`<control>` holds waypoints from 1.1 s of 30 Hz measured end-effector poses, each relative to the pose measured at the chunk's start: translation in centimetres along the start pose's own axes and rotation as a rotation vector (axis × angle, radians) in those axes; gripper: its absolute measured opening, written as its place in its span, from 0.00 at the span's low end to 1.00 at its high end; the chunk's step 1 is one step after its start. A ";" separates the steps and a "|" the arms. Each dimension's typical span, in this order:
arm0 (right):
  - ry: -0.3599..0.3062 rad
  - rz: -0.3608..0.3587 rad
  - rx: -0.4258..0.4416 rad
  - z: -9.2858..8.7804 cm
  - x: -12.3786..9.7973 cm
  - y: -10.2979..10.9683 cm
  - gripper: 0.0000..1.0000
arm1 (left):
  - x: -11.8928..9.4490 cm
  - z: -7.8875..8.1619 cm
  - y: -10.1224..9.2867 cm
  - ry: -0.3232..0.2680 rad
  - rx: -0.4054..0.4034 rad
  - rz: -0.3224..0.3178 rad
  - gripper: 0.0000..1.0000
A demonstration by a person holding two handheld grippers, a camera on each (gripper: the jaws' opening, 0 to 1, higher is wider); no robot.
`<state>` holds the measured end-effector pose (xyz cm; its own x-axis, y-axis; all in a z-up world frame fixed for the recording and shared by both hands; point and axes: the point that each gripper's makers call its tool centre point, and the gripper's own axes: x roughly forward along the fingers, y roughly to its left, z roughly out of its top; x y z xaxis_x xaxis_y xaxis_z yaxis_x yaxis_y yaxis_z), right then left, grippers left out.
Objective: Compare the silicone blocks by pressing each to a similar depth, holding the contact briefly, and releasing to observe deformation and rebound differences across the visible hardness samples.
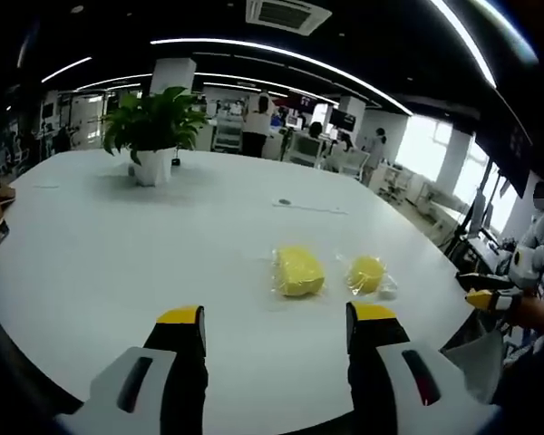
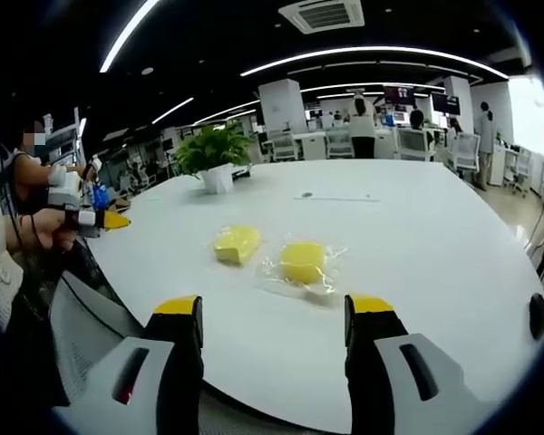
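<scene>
Two yellow blocks on the white table (image 1: 118, 254), both grippers clear of them.
The square block (image 1: 298, 270) and round block (image 1: 366, 273) lie side by side, well ahead of the spread left gripper (image 1: 277, 324) and the spread right gripper (image 2: 276, 317).

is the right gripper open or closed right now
Open: the right gripper shows its yellow-tipped jaws wide apart with bare white table between them.

— What is on the big white table (image 1: 118, 263)?

— Two yellow blocks (image 1: 298, 270) in clear plastic wrap, side by side near the edge. One is squarish (image 2: 237, 244), and the other is round (image 2: 304, 261).

— Anything else?

— A green plant in a white pot (image 1: 152, 166) stands far back. A thin flat strip (image 1: 310, 207) lies in the middle.
</scene>
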<state>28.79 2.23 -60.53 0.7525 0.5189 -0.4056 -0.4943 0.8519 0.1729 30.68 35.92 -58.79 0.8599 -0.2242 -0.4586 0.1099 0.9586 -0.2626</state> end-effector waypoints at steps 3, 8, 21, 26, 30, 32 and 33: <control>0.002 -0.002 -0.001 0.1 0.1 -0.2 0.58 | 0.5 0.2 0.0 0.003 -0.005 -0.003 0.61; 0.000 -0.004 0.002 0.5 0.3 -0.4 0.59 | 1.3 0.5 -0.4 0.009 -0.012 -0.022 0.61; 0.038 -0.015 -0.009 0.2 0.6 -1.0 0.58 | 4.1 1.6 -0.8 -0.007 -0.204 -0.101 0.61; 0.049 -0.026 -0.012 0.2 0.6 -1.4 0.58 | 5.3 2.2 -0.7 -0.009 -0.234 -0.114 0.63; 0.058 -0.028 -0.010 0.1 0.8 -1.6 0.58 | 6.2 2.7 -1.0 -0.011 -0.250 -0.129 0.62; 0.064 -0.028 -0.009 0.0 0.9 -1.6 0.57 | 6.6 3.0 -1.2 -0.012 -0.261 -0.137 0.62; 0.065 -0.029 -0.009 0.0 0.9 -1.6 0.57 | 6.8 3.1 -1.2 -0.012 -0.261 -0.138 0.63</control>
<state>30.30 1.32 -61.21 0.7370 0.4883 -0.4674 -0.4769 0.8657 0.1525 37.96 33.77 -58.97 0.8517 -0.3460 -0.3937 0.0959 0.8414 -0.5319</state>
